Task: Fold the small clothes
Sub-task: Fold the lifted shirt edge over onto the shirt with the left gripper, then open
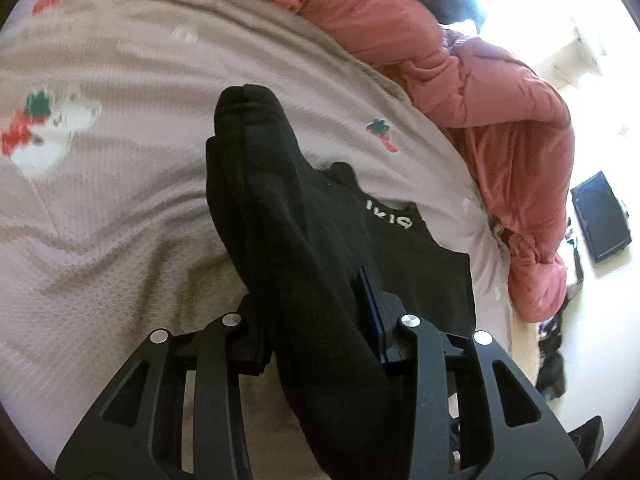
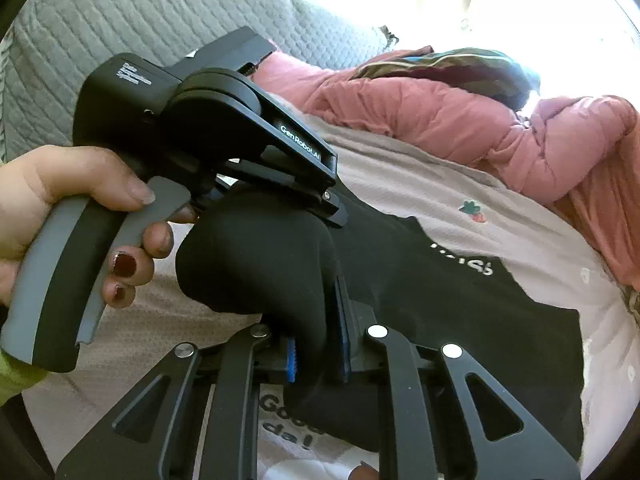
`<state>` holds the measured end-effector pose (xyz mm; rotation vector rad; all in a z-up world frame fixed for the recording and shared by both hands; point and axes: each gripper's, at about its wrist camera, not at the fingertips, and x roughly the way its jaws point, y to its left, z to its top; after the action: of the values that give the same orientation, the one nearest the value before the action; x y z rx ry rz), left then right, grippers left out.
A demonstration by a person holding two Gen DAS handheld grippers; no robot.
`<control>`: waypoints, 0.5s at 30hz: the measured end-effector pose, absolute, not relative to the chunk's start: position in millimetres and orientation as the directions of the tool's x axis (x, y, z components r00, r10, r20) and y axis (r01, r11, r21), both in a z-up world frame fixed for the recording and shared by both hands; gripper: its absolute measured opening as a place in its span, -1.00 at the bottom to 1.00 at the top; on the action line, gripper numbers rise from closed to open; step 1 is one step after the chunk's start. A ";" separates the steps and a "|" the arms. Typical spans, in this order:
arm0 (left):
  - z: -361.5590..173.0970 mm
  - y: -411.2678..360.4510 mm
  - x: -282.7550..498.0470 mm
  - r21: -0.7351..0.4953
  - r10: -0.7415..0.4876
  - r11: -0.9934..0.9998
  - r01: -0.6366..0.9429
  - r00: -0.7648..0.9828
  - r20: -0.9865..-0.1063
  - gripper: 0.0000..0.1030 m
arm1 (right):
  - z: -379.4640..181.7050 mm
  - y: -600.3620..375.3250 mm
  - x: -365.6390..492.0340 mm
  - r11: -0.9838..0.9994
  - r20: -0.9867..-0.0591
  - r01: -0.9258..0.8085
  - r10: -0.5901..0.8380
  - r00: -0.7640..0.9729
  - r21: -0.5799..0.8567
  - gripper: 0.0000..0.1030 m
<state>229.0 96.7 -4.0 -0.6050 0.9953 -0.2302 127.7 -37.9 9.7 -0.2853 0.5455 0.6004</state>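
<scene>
A small black garment [image 1: 300, 220] with white lettering lies partly on the pale pink sheet [image 1: 120, 208], with one fold lifted off it. My left gripper [image 1: 316, 320] is shut on a thick bunch of that black cloth, which runs up between its fingers. In the right wrist view the same garment [image 2: 460, 312] spreads to the right, and my right gripper [image 2: 318, 344] is shut on a rounded fold of it between blue pads. The left gripper [image 2: 336, 208], held by a hand [image 2: 60, 200], pinches the cloth just above that fold.
A pink puffy quilt [image 1: 480, 100] [image 2: 480, 128] is heaped along the bed's far side. A grey quilted cushion [image 2: 120, 20] stands behind. White cloth with dark lettering [image 2: 288, 432] lies under the right gripper. A dark flat object [image 1: 600, 216] lies on the floor beyond the bed.
</scene>
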 end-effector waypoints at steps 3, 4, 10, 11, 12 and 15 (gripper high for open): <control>11.8 83.8 227.2 -0.555 -0.436 0.829 -0.065 0.546 -0.715 -0.45 | 17.5 -51.2 124.2 0.811 -0.544 -0.580 0.453 0.707 -0.079 -0.74; 17.1 78.0 227.2 -0.547 -0.433 0.836 -0.054 0.549 -0.715 -0.45 | 19.6 -55.9 122.7 0.816 -0.538 -0.574 0.451 0.712 -0.075 -0.75; 33.4 48.9 227.2 -0.526 -0.428 0.850 -0.020 0.557 -0.712 -0.45 | 25.8 -86.2 114.5 0.843 -0.521 -0.536 0.439 0.732 -0.043 -0.77; 34.7 43.7 227.0 -0.522 -0.425 0.853 -0.017 0.557 -0.713 -0.45 | 26.4 -92.3 113.1 0.848 -0.519 -0.528 0.436 0.735 -0.036 -0.78; 36.2 37.5 227.4 -0.517 -0.424 0.856 -0.013 0.556 -0.715 -0.45 | 26.9 -95.7 113.2 0.851 -0.519 -0.525 0.435 0.736 -0.032 -0.79; 38.9 21.9 228.3 -0.504 -0.418 0.864 -0.005 0.551 -0.722 -0.45 | 27.8 -109.2 112.1 0.859 -0.517 -0.512 0.435 0.738 -0.009 -0.81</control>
<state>228.3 21.9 38.9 -0.4871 0.9651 -0.2561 112.1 -109.2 27.8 -0.1546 0.5271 0.5222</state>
